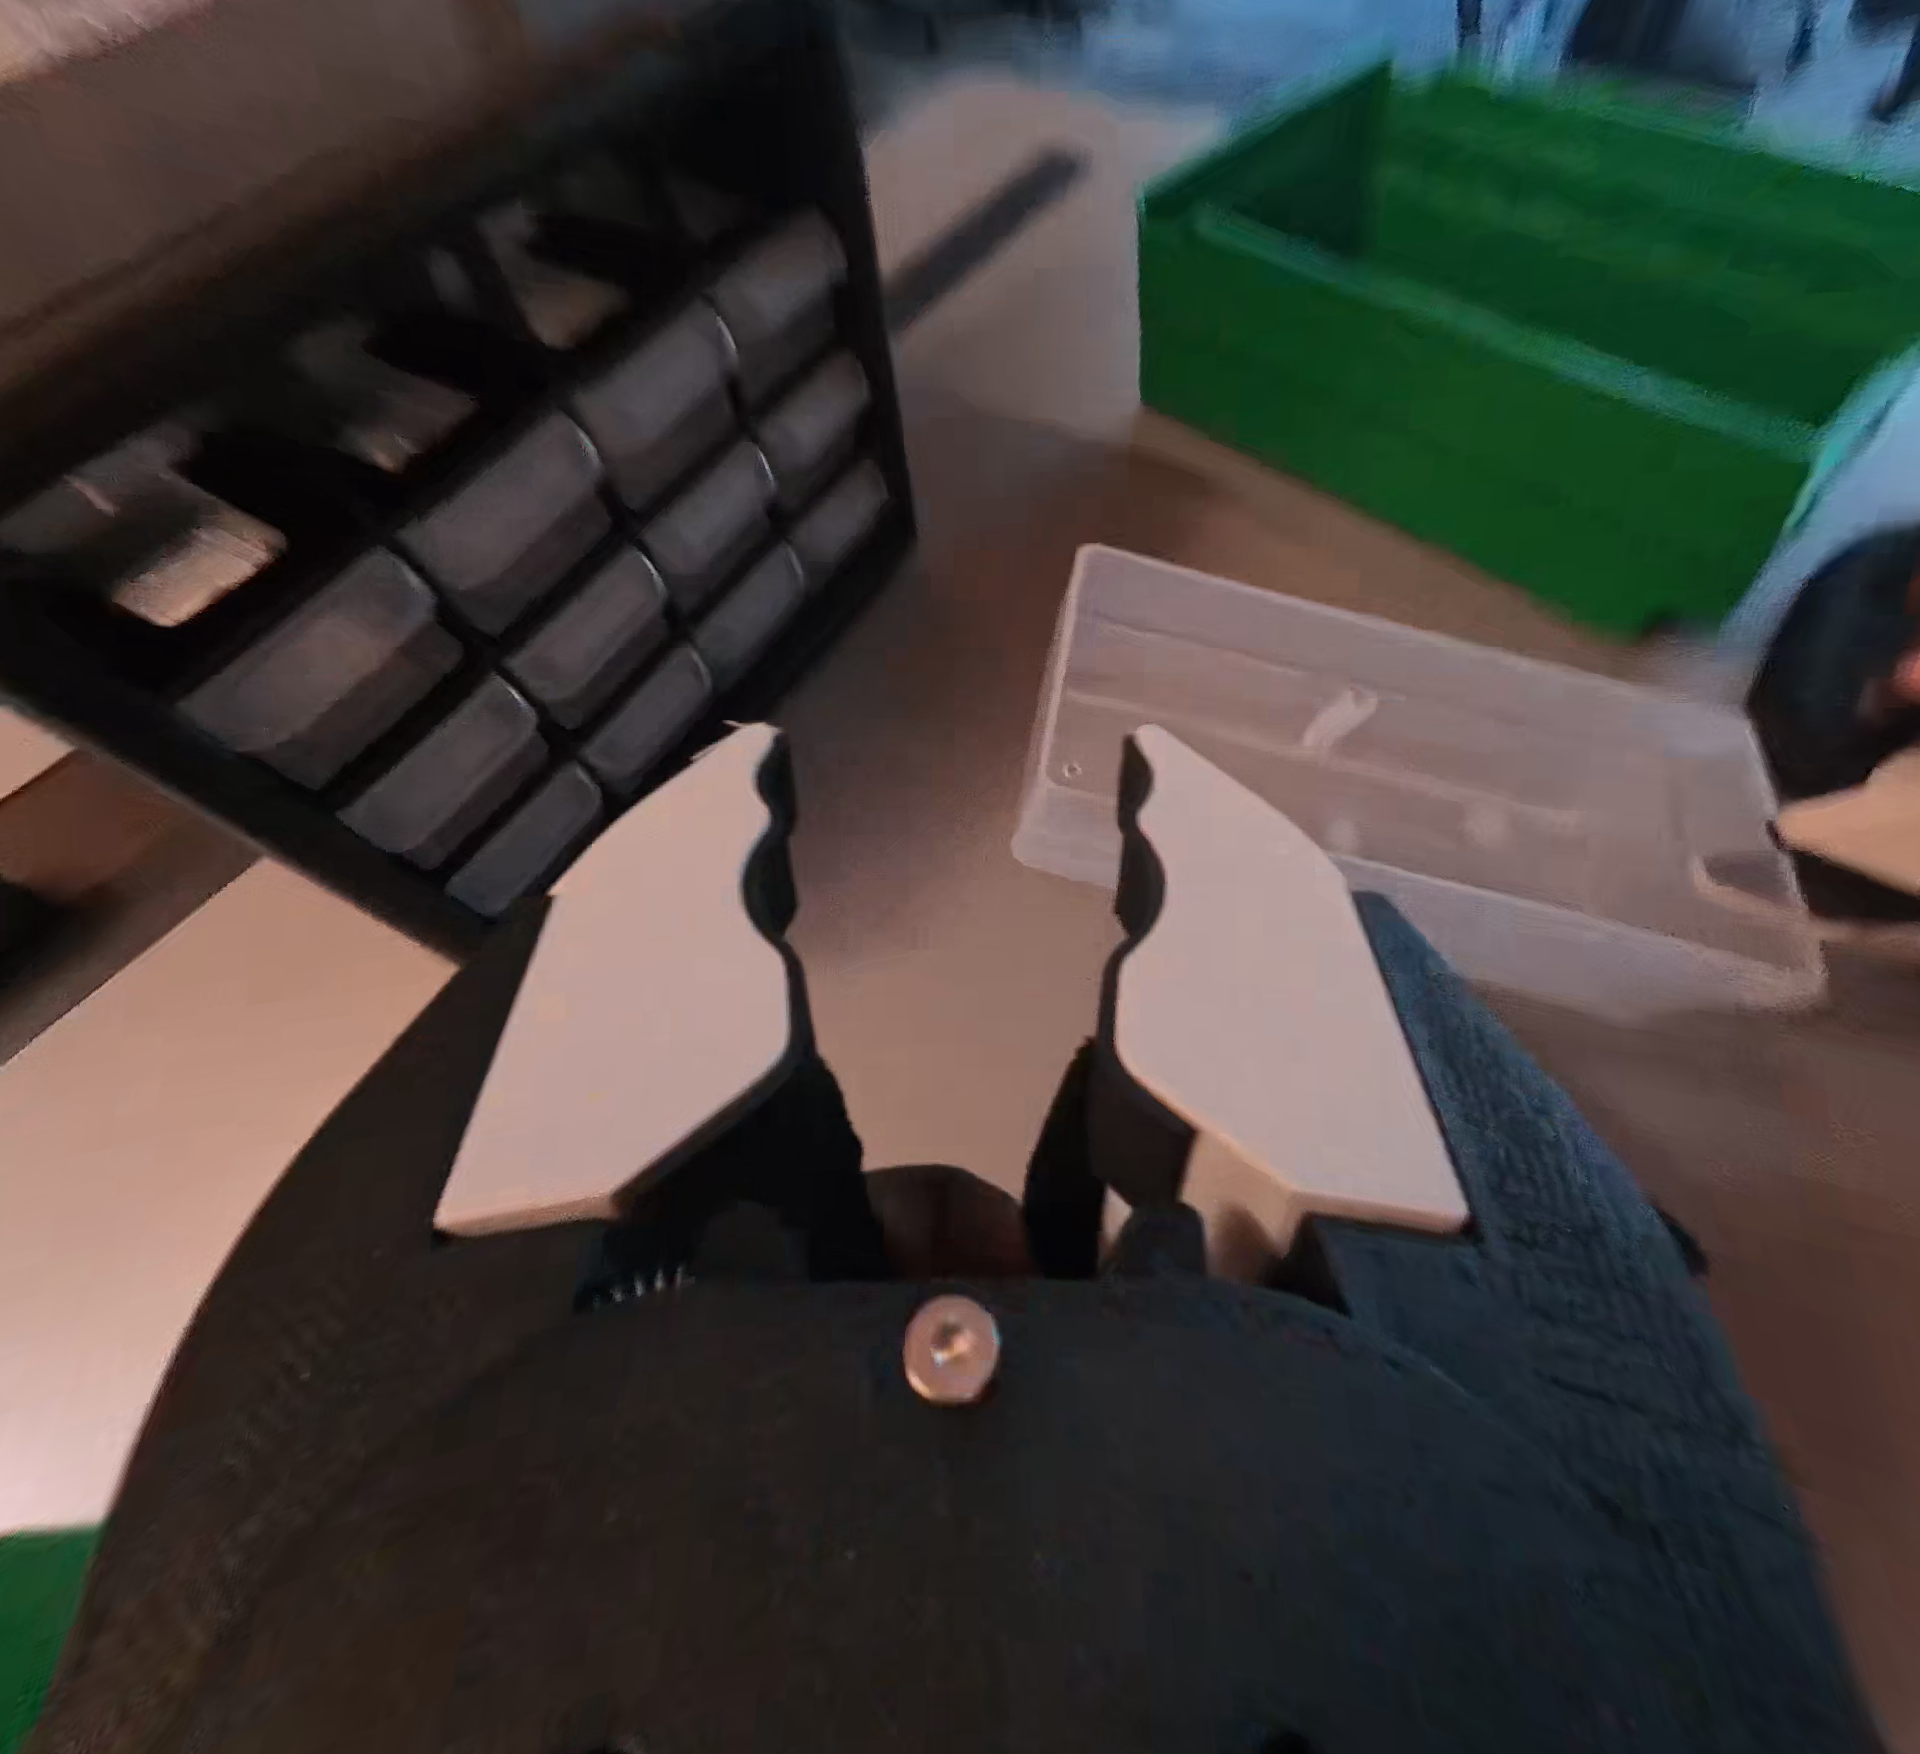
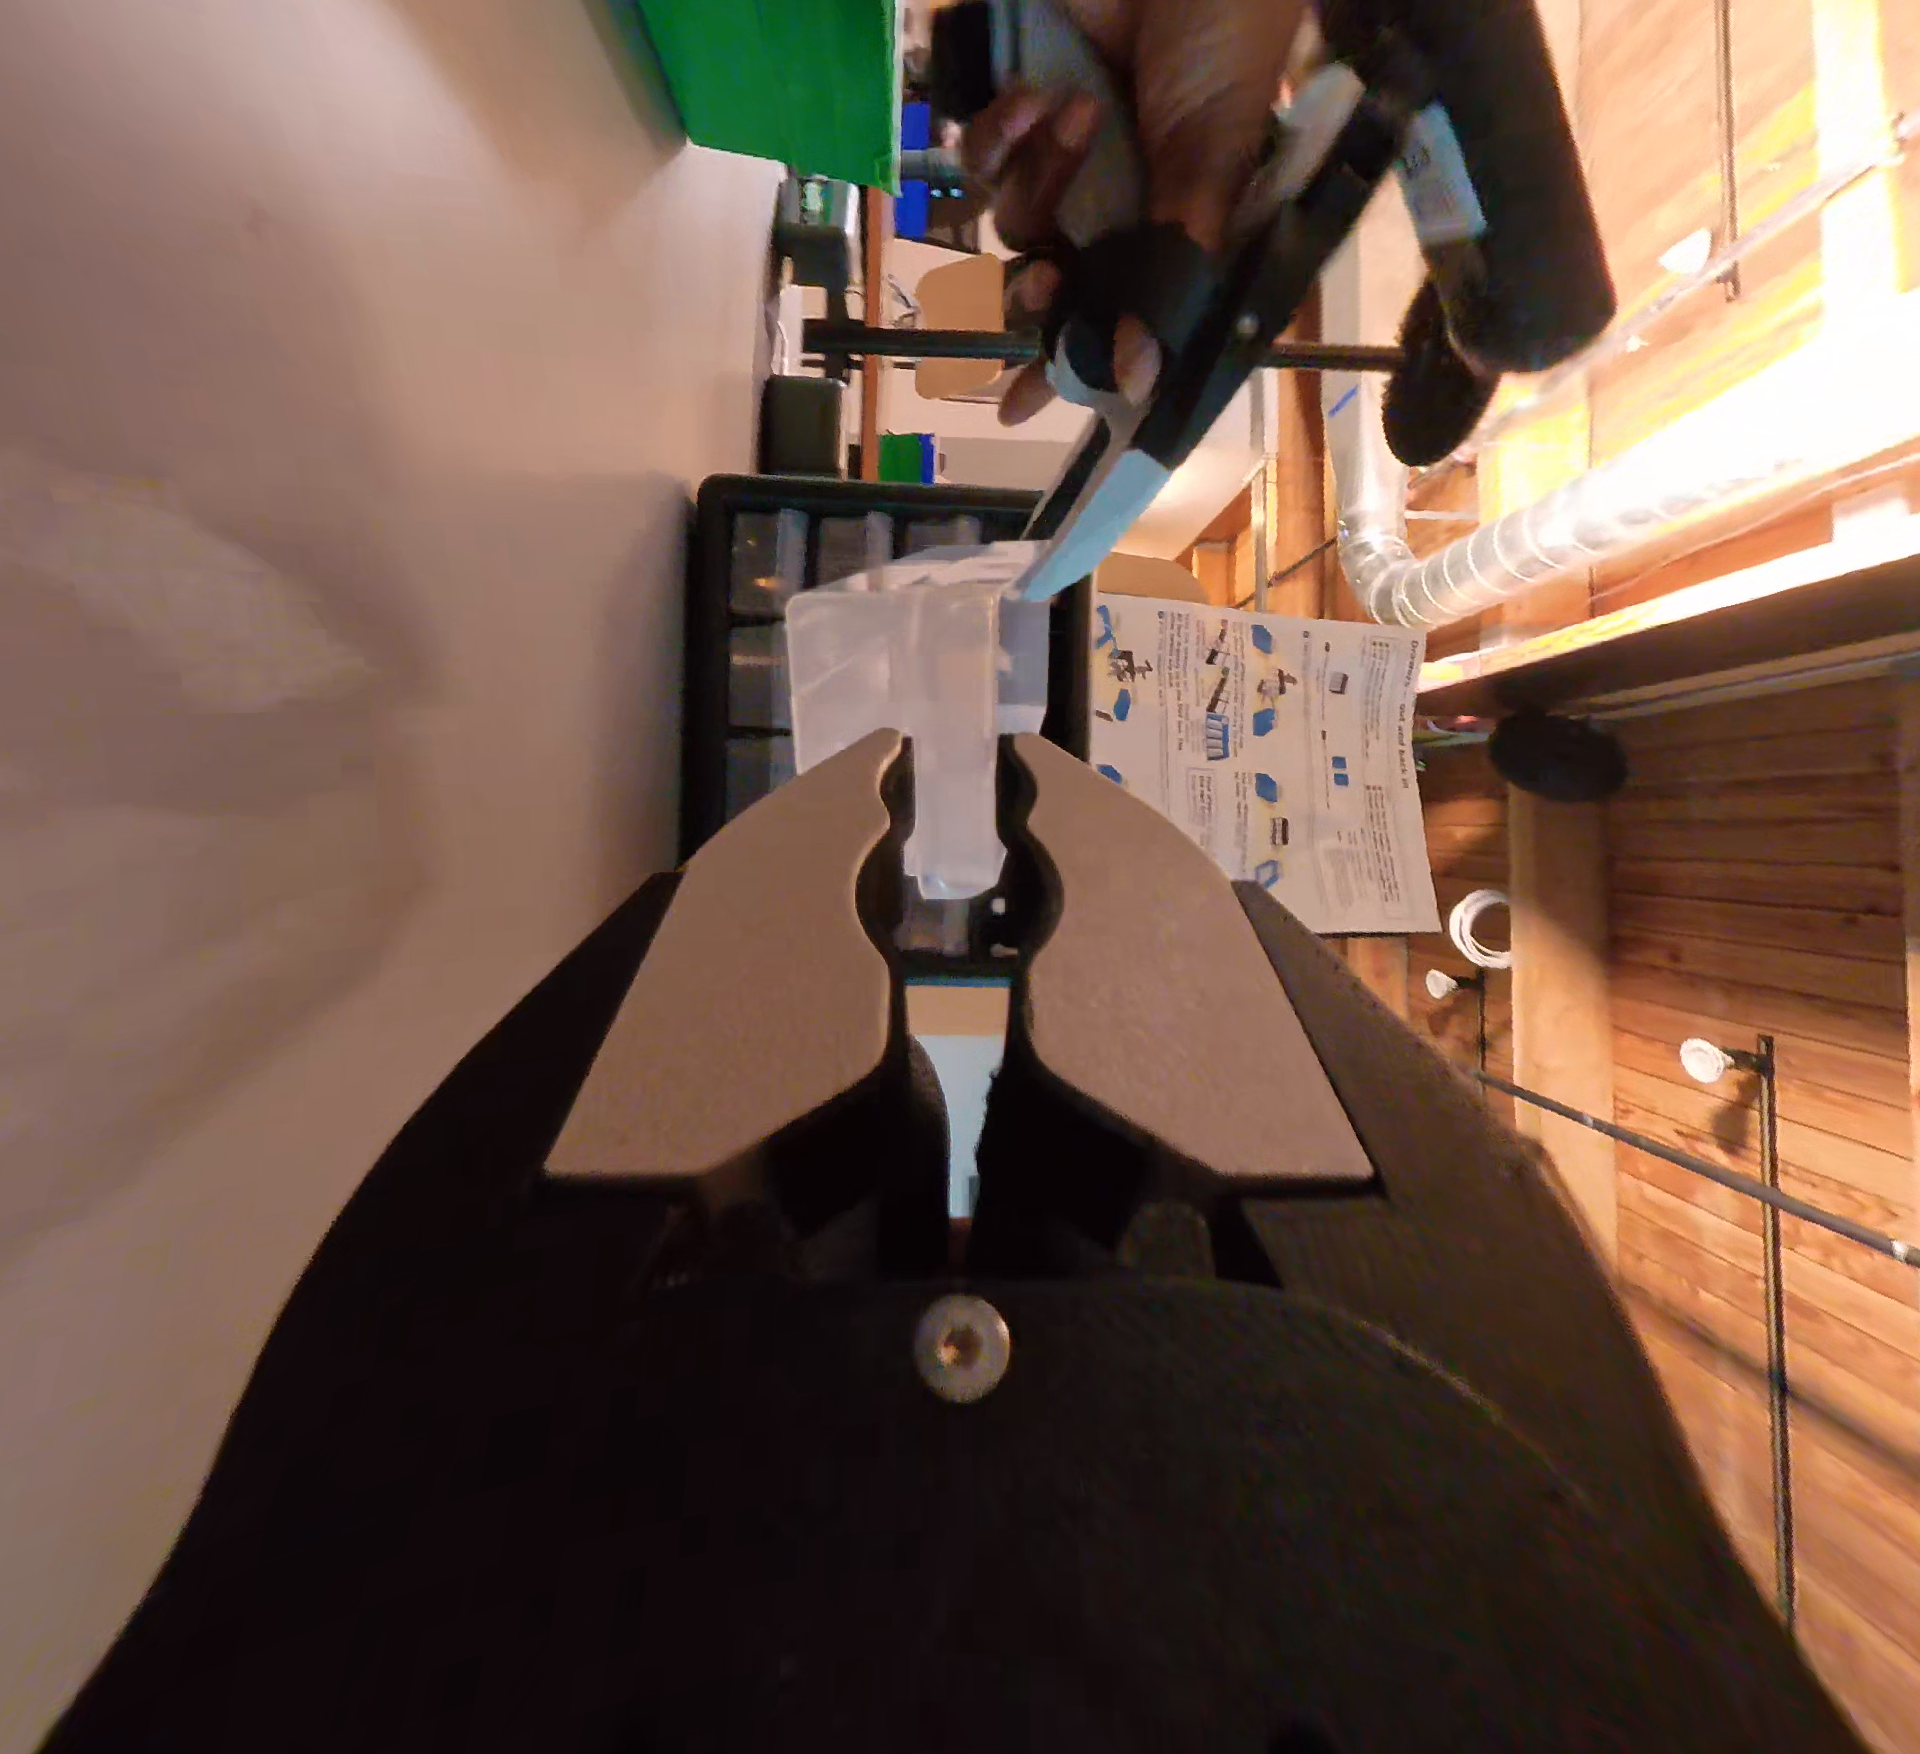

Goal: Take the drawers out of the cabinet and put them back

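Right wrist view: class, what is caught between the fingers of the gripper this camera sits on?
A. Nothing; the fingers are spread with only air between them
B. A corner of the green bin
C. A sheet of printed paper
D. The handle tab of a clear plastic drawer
D: the right gripper is closed on the tab of the clear plastic drawer, which it holds in front of the black cabinet.
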The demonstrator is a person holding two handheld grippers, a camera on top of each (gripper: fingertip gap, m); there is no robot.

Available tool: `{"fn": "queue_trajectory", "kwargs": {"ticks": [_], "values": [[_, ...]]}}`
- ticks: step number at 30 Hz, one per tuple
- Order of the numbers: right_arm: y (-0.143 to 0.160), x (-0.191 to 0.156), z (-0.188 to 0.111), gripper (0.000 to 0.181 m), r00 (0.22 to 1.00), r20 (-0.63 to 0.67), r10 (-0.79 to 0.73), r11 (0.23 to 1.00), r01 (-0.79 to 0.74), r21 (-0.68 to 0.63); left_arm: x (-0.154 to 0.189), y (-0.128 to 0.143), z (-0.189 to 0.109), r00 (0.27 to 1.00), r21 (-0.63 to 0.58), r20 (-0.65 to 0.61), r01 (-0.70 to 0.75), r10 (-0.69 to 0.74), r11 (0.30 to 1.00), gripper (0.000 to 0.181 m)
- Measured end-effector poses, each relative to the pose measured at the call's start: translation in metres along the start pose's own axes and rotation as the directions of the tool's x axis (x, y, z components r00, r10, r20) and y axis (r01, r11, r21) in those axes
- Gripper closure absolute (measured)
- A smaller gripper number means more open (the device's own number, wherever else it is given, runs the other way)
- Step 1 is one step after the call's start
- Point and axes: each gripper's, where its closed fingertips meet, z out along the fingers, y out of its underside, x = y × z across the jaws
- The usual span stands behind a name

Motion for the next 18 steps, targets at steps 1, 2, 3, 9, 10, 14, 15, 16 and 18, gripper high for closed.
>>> {"fn": "queue_trajectory", "kwargs": {"ticks": [1,2,3,9,10,14,15,16,18], "values": [[0.002,0.005,-0.001,0.167,0.999,-0.029,0.011,1.0,-0.012,-0.006,-0.001,-0.01,-0.004,0.998,0.115,0.005,0.06,-0.061,0.991,0.113],[0.003,0.012,-0.002,0.167,0.998,-0.064,0.026,1.0,-0.027,-0.009,0.001,-0.021,-0.011,0.99,0.241,-0.017,0.136,-0.137,0.961,0.102],[0.005,0.019,-0.003,0.167,0.994,-0.1,0.045,0.999,-0.046,-0.008,0.002,-0.031,-0.019,0.971,0.366,-0.064,0.237,-0.23,0.9,0.097],[-0.001,0.063,-0.014,0.167,0.937,-0.274,0.217,0.976,-0.198,0.095,0.044,-0.052,-0.054,0.588,0.459,-0.672,0.808,-0.45,0.369,0.083],[-0.006,0.07,-0.016,0.167,0.924,-0.285,0.255,0.965,-0.225,0.133,0.058,-0.054,-0.055,0.538,0.409,-0.734,0.837,-0.414,0.363,0.083],[-0.024,0.085,-0.021,0.167,0.886,-0.283,0.367,0.919,-0.298,0.258,0.102,-0.065,-0.067,0.422,0.304,-0.879,0.854,-0.221,0.422,0.088],[-0.027,0.086,-0.022,0.167,0.882,-0.272,0.384,0.909,-0.31,0.28,0.109,-0.067,-0.073,0.409,0.301,-0.897,0.845,-0.17,0.442,0.097],[-0.03,0.087,-0.022,0.167,0.878,-0.264,0.398,0.899,-0.317,0.302,0.111,-0.067,-0.075,0.413,0.309,-0.897,0.841,-0.158,0.443,0.107],[-0.032,0.089,-0.022,0.167,0.874,-0.267,0.405,0.893,-0.317,0.318,0.108,-0.066,-0.078,0.425,0.325,-0.892,0.84,-0.152,0.435,0.113]]}}
